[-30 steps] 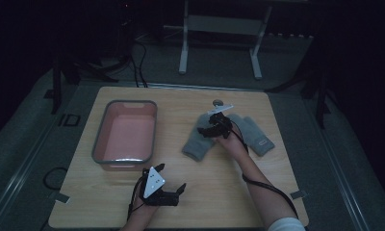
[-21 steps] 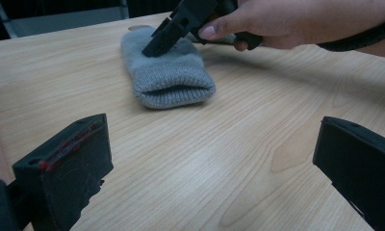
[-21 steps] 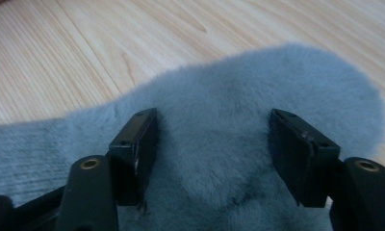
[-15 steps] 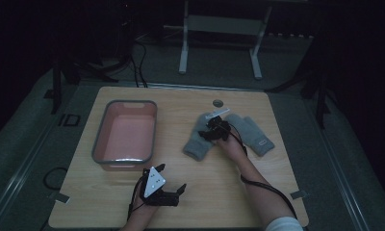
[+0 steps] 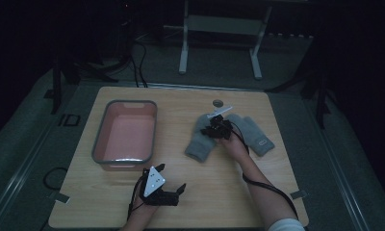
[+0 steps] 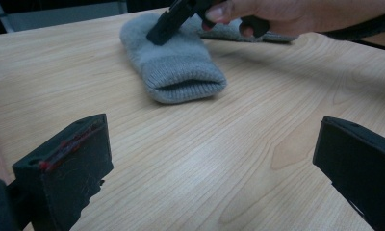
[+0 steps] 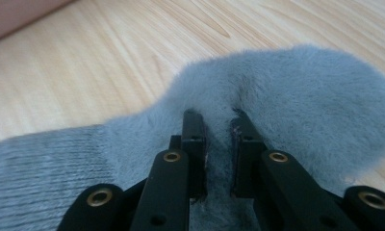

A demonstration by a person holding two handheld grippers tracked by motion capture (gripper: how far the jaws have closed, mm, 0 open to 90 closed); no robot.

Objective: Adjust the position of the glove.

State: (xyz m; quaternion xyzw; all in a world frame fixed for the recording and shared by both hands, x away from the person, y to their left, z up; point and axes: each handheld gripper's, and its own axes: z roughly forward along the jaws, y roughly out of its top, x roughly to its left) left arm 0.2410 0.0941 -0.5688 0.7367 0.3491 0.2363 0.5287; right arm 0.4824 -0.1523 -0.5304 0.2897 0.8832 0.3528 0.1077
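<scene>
With the right gripper (image 7: 218,130) pinched on a fold of the left mitten (image 5: 202,137), the fold should be held firmly and lifted straight off the table (image 5: 238,192) toward the bin (image 5: 100,144) at its left edge.

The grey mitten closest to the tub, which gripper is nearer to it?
Right. The right gripper pinches a fold of the mitten. The left gripper is open, apart from it, near the table's front edge.

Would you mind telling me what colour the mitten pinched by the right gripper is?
The mitten is plain grey, seen best in the right gripper view, pinched by the right gripper.
</scene>
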